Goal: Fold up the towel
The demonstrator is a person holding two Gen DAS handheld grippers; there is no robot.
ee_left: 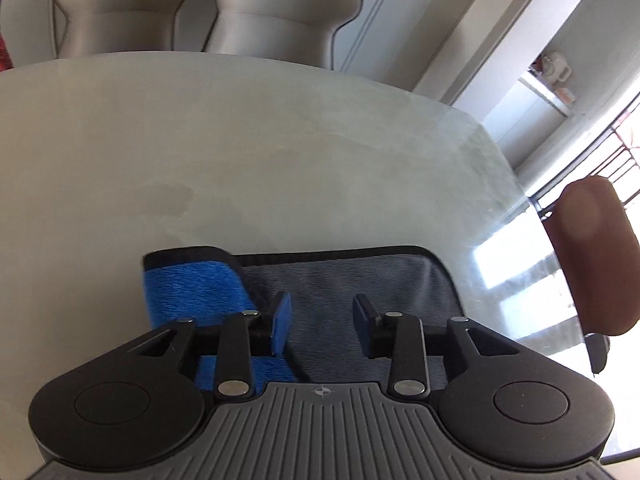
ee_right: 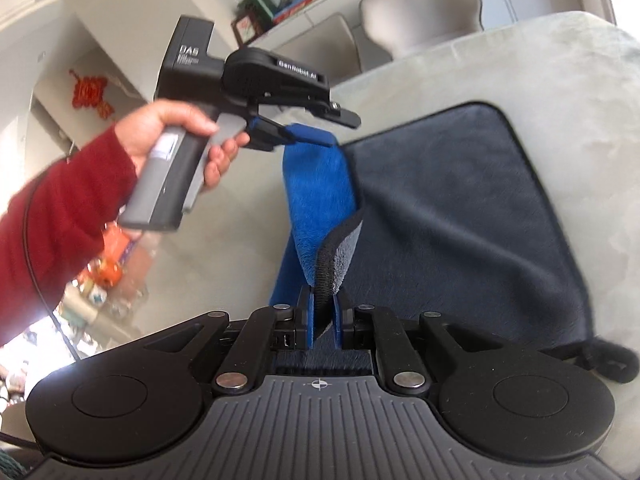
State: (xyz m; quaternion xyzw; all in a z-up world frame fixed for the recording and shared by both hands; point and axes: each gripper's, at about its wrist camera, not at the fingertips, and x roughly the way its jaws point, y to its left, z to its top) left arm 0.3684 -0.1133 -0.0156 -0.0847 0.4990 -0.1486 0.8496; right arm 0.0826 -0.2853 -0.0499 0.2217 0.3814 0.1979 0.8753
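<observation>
Towel (ee_right: 460, 216) edge clamped in right tongs (ee_right: 323, 320), left tongs (ee_left: 322, 320) apart above it.

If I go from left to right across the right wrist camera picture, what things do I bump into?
red sleeve → hand holding the left gripper → lifted blue side of the towel → grey side of the towel lying on the table.

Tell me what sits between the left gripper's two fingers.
Nothing is clamped: the left gripper stands open, with only the towel lying on the table beneath the gap, as the left wrist view shows.
</observation>
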